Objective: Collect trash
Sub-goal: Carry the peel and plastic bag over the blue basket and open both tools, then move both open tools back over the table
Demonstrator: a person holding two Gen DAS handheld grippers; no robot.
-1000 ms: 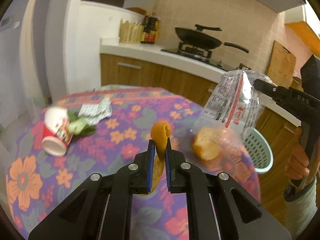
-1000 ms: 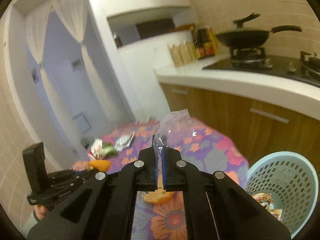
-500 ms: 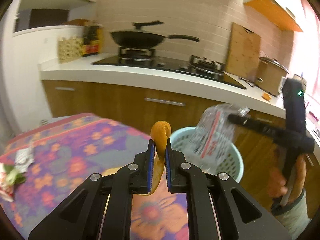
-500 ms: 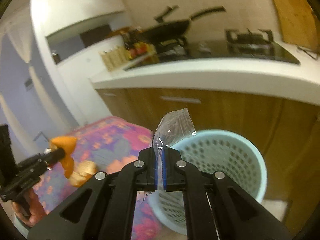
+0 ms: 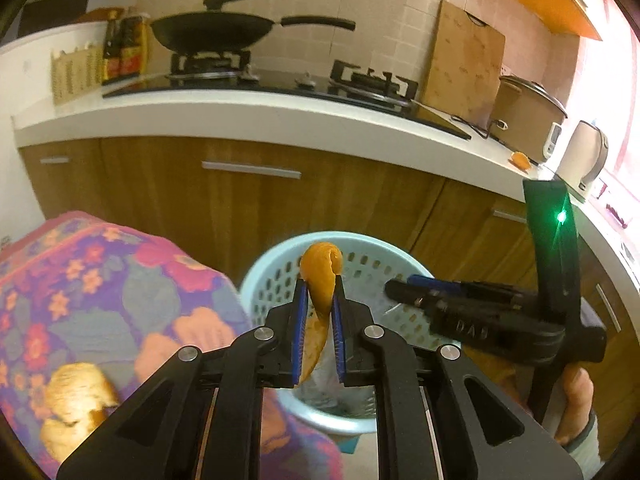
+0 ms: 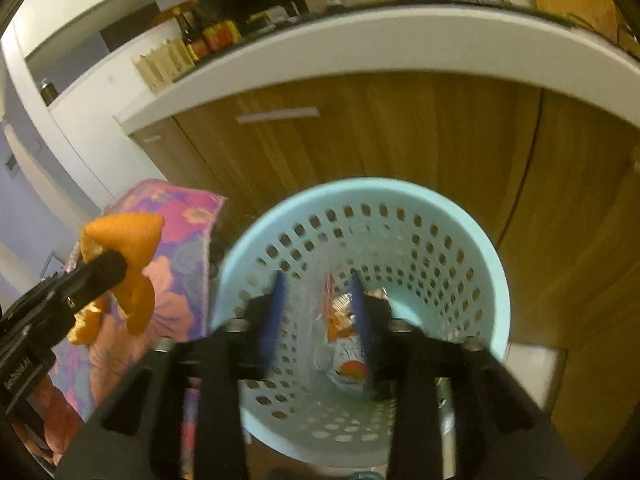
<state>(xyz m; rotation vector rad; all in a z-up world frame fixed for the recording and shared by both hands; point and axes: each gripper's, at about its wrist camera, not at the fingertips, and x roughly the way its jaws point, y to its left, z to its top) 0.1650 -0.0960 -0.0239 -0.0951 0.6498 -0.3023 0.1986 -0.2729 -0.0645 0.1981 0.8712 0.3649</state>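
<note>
We are pinching an orange peel (image 5: pixel 320 276) in our left gripper (image 5: pixel 319 320) before the blue basket (image 5: pixel 260 276). Our right gripper (image 5: pixel 396 286) is reaching over its right side.

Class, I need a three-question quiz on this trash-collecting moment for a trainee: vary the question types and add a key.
1. True or false: the left gripper is shut on the orange peel.
2. The right gripper is: A) shut on a wrapper, B) open above the blue basket, C) resting on the counter.
3. Fill in: a second piece of peel lies on the floral ____.

Key:
1. True; the pads pinch it.
2. B; its jaws have just been opening, nothing is gripped between them, and wrappers lie in the basket below.
3. Tablecloth.
</note>
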